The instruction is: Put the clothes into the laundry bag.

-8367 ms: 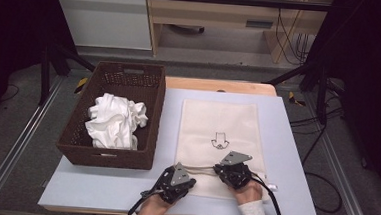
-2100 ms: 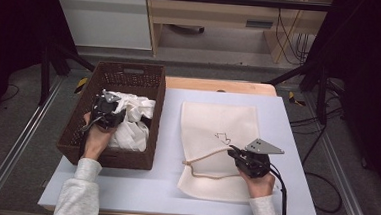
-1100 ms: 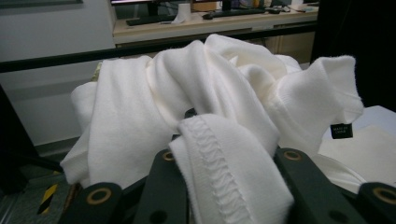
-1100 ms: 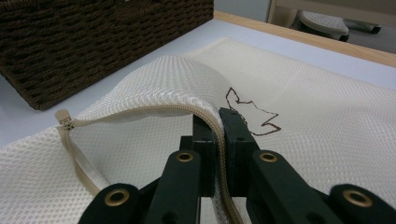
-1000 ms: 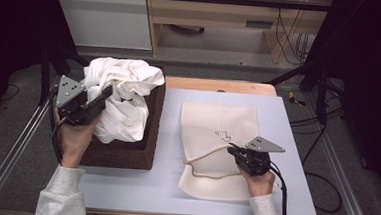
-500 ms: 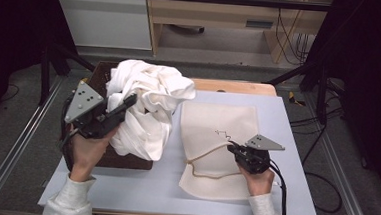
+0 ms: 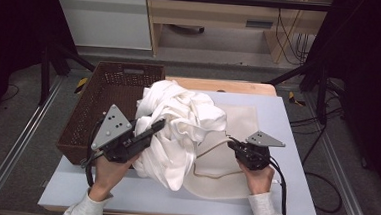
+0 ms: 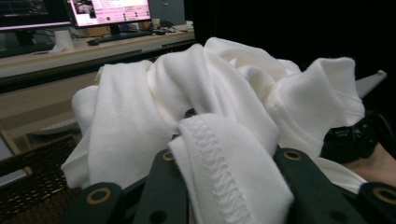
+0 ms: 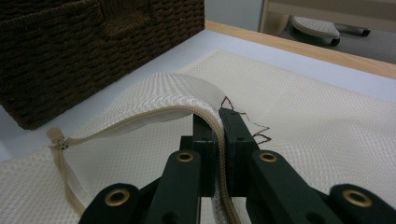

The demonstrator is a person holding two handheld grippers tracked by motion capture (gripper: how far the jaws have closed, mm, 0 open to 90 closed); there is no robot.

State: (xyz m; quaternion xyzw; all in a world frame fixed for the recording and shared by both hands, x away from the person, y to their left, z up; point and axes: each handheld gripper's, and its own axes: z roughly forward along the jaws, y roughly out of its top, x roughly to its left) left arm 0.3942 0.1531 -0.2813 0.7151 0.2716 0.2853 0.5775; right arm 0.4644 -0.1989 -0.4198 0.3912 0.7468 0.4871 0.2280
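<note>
Clearly, white garment (image 7: 182, 129): a bunched white knit piece is carried above the desk, between the basket and the mesh bag, its lower folds hanging over the bag's left part; the lift appears meant to bring it to the bag's mouth.
Left gripper (image 7: 154, 127): its jaws are pinched on a hemmed fold of the white garment, which is seen wedged between them in the left gripper view (image 8: 224, 163); a grip on the hem is judged enough to let the rest hang free.
Mesh bag (image 7: 237, 125): a cream net laundry bag is laid flat on the right half of the desk, with a small printed mark on its face; its zipper edge (image 9: 140, 116) is raised into an arch.
Right gripper (image 7: 232, 145): the jaws are pressed together on the bag's zipper edge, seen clamped between the pads in the right gripper view (image 9: 218, 122); the edge is judged to be held up so that the mouth stays open for the cloth.
Basket (image 7: 93, 111): a dark woven basket is set along the desk's left edge, and its floor is seen bare.
Desk (image 7: 288, 118): a pale blue top, with a wooden strip along the far edge.
Next move: the cloth would have to be lowered and fed under the raised edge, a step not yet begun.
</note>
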